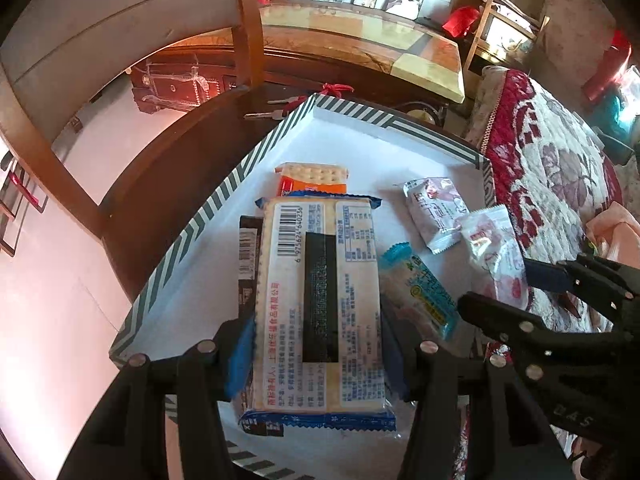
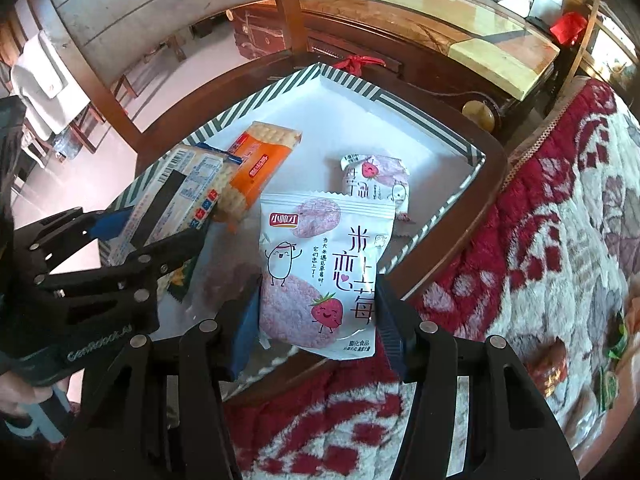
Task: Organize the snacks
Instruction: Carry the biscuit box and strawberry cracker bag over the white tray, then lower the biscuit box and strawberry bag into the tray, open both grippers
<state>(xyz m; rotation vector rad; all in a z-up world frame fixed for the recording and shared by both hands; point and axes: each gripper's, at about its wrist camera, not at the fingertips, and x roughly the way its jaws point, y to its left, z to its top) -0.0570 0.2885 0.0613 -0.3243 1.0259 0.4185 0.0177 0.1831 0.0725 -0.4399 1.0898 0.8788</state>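
Nearest the left wrist camera, the left tongs (image 1: 318, 354) are closed on a long cracker pack (image 1: 320, 300), barcode side up, one blue pad against each long edge, which keeps the pack flat and level above the striped tray (image 1: 192, 236). Under and beside it lie a dark wrapper (image 1: 247, 264), an orange cracker pack (image 1: 312, 180) farther in, a blue packet (image 1: 420, 292) just to the right, and a pale pink packet (image 1: 434, 212) beyond that; the held pack seems lined up with the others so it can go down in a row. At the right edge the right tongs (image 1: 516, 276) show side-on with a strawberry packet (image 1: 496, 256) between their tips. From the right wrist camera, the right tongs (image 2: 318, 328) grip the strawberry rice-cracker packet (image 2: 324, 276) by its lower sides, printed face up, hanging over the near rim of the tray (image 2: 436, 132) and the wooden table (image 2: 472, 208) edge, likely on its way to join the matching pink packet (image 2: 376, 180) just beyond it. To the left, the left tongs (image 2: 152, 232) hold the cracker pack (image 2: 180, 196) tilted, its far end near or touching the orange pack (image 2: 256, 164); I cannot tell which. A red-and-white blanket (image 2: 540, 240) lies on the right.
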